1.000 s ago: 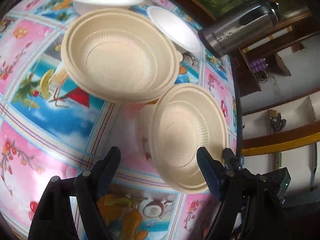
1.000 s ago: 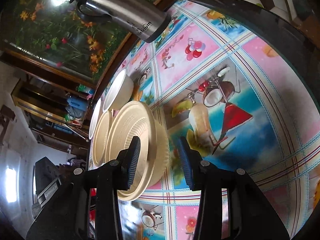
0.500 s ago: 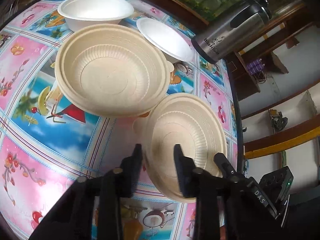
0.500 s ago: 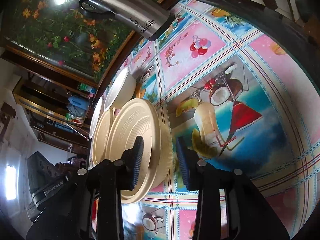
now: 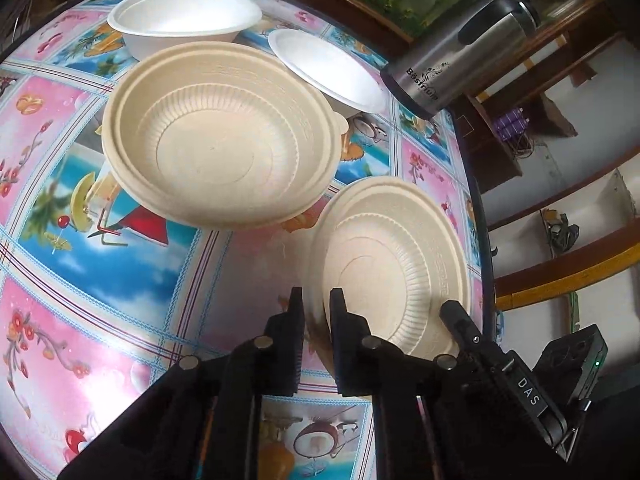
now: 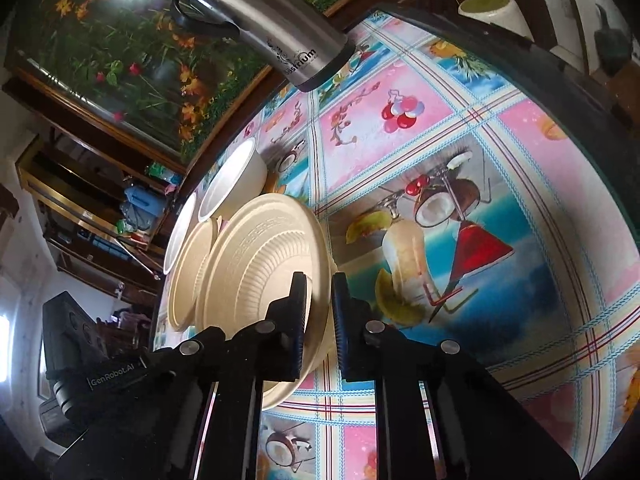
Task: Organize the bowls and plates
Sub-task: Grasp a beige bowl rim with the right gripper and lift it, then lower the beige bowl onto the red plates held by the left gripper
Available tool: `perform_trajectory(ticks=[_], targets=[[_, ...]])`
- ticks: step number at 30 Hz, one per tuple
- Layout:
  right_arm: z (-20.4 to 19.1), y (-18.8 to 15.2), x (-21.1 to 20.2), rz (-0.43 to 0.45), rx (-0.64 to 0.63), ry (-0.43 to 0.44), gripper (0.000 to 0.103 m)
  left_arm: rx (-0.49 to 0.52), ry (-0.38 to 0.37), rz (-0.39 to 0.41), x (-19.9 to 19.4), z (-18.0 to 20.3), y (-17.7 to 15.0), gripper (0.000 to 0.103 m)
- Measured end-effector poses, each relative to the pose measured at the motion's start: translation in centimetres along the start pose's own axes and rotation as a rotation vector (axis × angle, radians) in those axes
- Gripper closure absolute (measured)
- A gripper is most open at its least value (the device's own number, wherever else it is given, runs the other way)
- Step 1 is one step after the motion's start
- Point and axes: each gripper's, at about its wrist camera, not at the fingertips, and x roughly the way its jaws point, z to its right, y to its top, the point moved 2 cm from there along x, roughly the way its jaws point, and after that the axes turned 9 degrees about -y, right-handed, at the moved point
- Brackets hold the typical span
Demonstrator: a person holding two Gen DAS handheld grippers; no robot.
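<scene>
Left gripper had just closed, clamped on the near rim of the small beige bowl by the table edge. Right gripper had also just closed, pinching the big beige bowl at its rim. Two white bowls sat beyond, near a steel flask.

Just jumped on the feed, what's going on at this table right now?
A person works two handheld grippers. The left gripper has just closed onto the rim of the smaller beige plate, and the right gripper has just closed onto the rim of the bigger beige bowl. Two white bowls and a steel thermos sit behind on the patterned tablecloth.
</scene>
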Motion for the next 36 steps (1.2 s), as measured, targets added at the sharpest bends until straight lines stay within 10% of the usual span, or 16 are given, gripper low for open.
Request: perform_trajectory(ticks=[22,36], targets=[[-1.2,-5.0,-2.4,0.037,0.011,-0.02,0.093,0.042,-0.057,-0.017,-4.1,-1.8,-1.8,0.093],[-12.4,-9.3,-1.8,0.005,-0.16,0.05,0.092,0.014,-0.024,0.176,-15.0,-8.5,-1.5,0.093]])
